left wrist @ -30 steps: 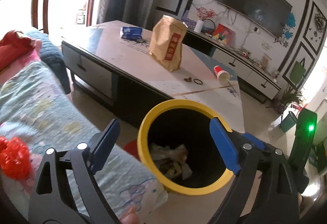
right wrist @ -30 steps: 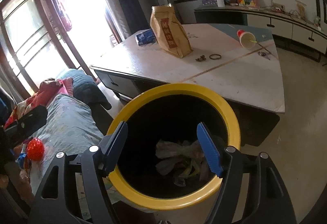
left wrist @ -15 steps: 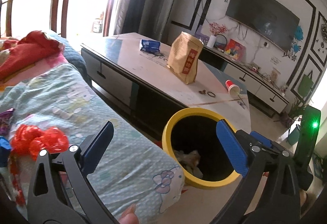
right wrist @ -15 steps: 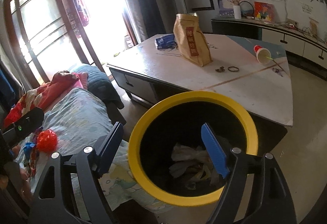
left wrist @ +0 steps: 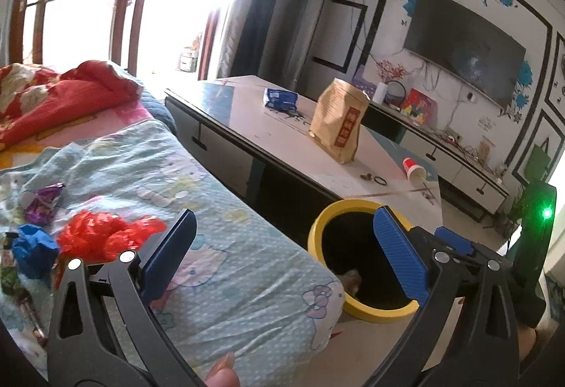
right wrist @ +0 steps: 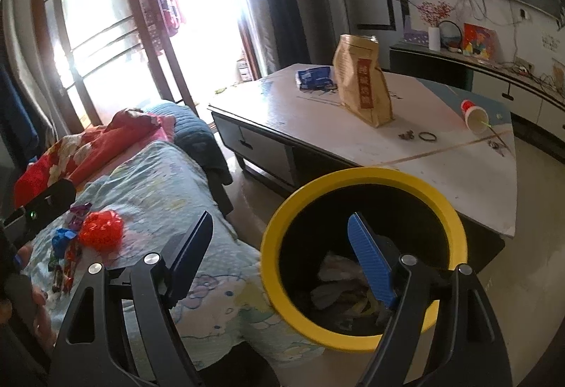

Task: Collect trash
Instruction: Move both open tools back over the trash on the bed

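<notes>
Your left claw (left wrist: 282,256) hung wide open and empty, tilted down over the near edge of the bed (left wrist: 219,210), its right finger crossing the rim of the yellow-rimmed bin (left wrist: 319,221). Your right claw (right wrist: 279,245) was also spread open with nothing in it, angled down, its right finger over the bin's (right wrist: 272,228) mouth, where crumpled paper lay at the bottom. The trash lay on the bedspread to the left: a crumpled red plastic bag (left wrist: 102,238), a blue wrapper (left wrist: 33,249) just beside it, and a purple wrapper (left wrist: 44,205) nearby. A brown paper bag (left wrist: 339,122) stood upright on the bench (left wrist: 247,118), with a tipped red cup (left wrist: 415,169) near the bench's far corner.
</notes>
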### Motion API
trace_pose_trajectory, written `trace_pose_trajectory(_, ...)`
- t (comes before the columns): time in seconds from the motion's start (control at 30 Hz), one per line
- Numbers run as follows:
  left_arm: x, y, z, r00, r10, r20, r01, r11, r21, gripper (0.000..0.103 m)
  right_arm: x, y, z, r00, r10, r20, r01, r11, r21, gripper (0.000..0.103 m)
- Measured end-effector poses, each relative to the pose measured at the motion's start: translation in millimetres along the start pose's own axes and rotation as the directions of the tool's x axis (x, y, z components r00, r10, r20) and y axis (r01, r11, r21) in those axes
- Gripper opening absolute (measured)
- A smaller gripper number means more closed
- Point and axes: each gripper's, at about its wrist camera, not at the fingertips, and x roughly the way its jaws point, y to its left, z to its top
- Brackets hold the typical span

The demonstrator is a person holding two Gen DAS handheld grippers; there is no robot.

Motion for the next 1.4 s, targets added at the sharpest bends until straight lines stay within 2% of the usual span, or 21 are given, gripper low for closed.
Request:
trace_pose_trajectory(0.33,-30,24,0,0.996,0.065,0.056,-0.064,0.998,-0.019,0.092,-7,43,-1,0.998,0.065,0.003,-0.064,0.995,-0.071,0.077)
trace_pose_trajectory(0.6,-55,50,2,0.986,0.131,0.105,-0.128,0.991,-0.043,0.092,-8,81,-5,0.992,0.125,-0.013,-0.126,0.983,-0.130,0.078)
trace_pose_trajectory(0.9,-76,81,-1,0.973,0.192,0.125,-0.182,0.979,-0.092,0.092,-10,118,-7,0.984,0.178,-0.027,-0.179,0.966,-0.186,0.080)
trace_pose_trajectory(1.23,-95,118,-7,0.955,0.266,0.132,-0.245,0.957,-0.156,0.092,-10,165,-17,0.967,0.248,-0.060,-0.255,0.930,-0.264,0.080)
trace_pose_trajectory(1.4,-104,136,-10,0.944,0.303,0.128,-0.276,0.942,-0.191,0.092,-10,194,-24,0.952,0.295,-0.079,-0.304,0.900,-0.312,0.080)
